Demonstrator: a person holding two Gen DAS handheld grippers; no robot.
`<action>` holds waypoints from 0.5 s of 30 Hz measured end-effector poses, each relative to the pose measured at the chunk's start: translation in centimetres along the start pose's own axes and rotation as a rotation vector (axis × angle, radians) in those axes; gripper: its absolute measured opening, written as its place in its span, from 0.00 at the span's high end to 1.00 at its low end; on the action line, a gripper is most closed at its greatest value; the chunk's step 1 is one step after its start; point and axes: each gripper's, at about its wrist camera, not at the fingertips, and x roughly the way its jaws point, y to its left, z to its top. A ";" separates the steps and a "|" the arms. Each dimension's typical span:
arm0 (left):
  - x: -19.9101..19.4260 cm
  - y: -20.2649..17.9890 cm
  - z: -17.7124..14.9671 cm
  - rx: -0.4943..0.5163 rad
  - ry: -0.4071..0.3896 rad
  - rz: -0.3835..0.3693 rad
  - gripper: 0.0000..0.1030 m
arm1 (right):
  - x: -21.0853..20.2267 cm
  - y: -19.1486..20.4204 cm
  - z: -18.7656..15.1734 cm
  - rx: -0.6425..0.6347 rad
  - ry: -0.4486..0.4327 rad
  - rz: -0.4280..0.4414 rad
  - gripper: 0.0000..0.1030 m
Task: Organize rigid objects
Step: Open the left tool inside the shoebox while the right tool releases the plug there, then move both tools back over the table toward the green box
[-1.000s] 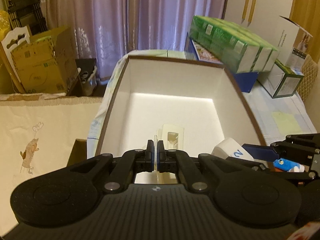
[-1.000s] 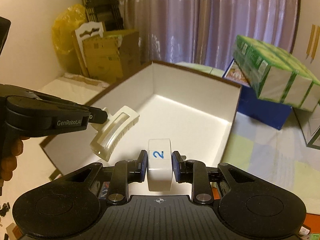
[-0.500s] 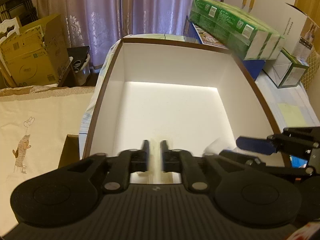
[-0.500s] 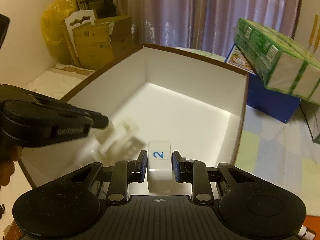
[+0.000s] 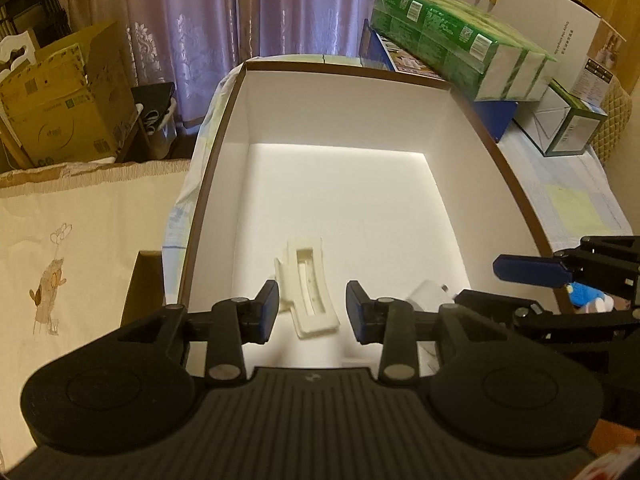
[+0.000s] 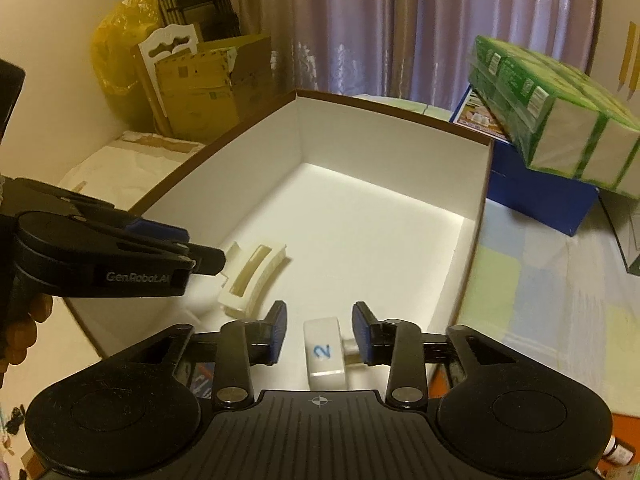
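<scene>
Left wrist view: the left gripper [image 5: 312,306] hangs with jaws spread wide and empty over the white box [image 5: 460,96]. The cream hair clip [image 5: 308,296] lies on the box floor at 12 o'clock from it.

Right wrist view: the right gripper [image 6: 319,332] is parted, its pads clear of the white plug [image 6: 323,354] marked 2, lying between them on the floor. The clip [image 6: 254,276] lies at 10 o'clock.

Inside box [image 6: 476,216], near front wall: hair clip [image 6: 252,276] at left, numbered block [image 6: 323,354] at right, apart. Behind box at right: stacked cartons [image 6: 560,120].
</scene>
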 end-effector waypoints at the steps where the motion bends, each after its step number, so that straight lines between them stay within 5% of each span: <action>1: -0.3 -0.1 -0.2 -0.001 0.003 -0.003 0.67 | -0.3 0.1 -0.1 0.005 -0.002 -0.002 0.63; 15: -5.3 -2.2 -2.5 0.006 -0.037 -0.055 0.67 | -5.6 1.1 -1.8 0.047 -0.067 -0.002 0.52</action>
